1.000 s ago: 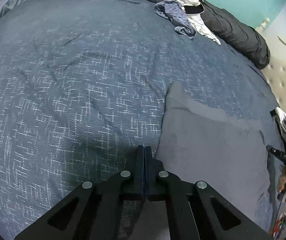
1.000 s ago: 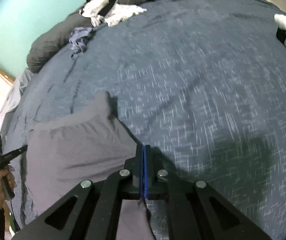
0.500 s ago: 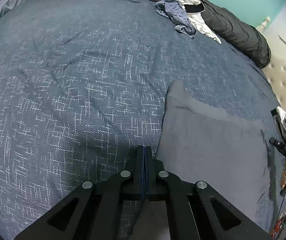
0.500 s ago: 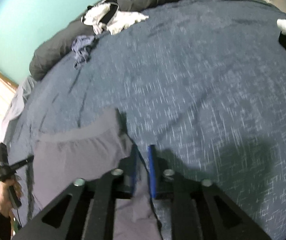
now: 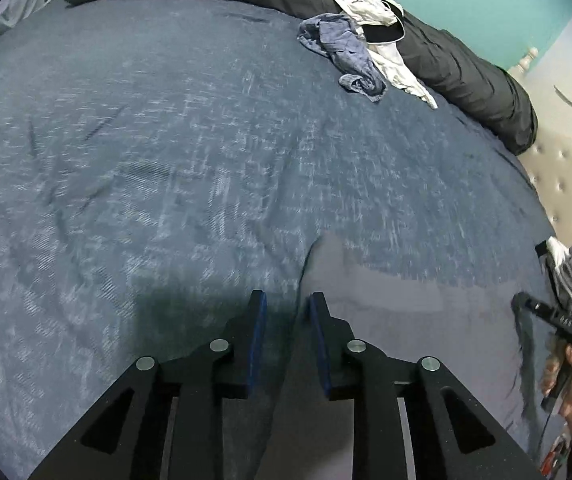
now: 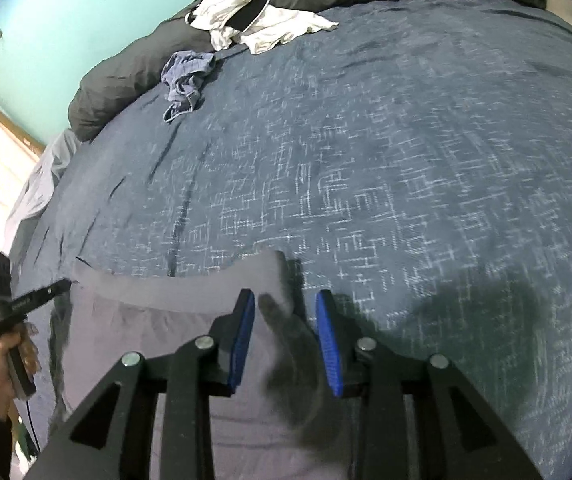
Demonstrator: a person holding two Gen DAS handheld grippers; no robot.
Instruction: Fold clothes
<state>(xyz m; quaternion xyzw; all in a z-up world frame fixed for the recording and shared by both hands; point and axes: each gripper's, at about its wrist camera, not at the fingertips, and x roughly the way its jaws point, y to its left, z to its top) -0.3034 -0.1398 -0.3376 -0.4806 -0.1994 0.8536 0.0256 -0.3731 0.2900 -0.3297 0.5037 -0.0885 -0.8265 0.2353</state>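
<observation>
Now both jaws have just opened, parted over the grey garment (image 6: 157,344).

I see a blue patterned bedspread (image 5: 165,160), a black rolled duvet (image 5: 466,72) along its far edge, teal wall (image 6: 85,12), my view catching a tufted beige headboard (image 5: 566,184)

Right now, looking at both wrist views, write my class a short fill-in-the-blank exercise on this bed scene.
1. The grey garment lies flat on the ____ bedspread.
2. Both the left gripper and the right gripper are ____.
3. The crumpled blue garment lies beside a ____ and black one.

Missing words: blue; open; white
</observation>
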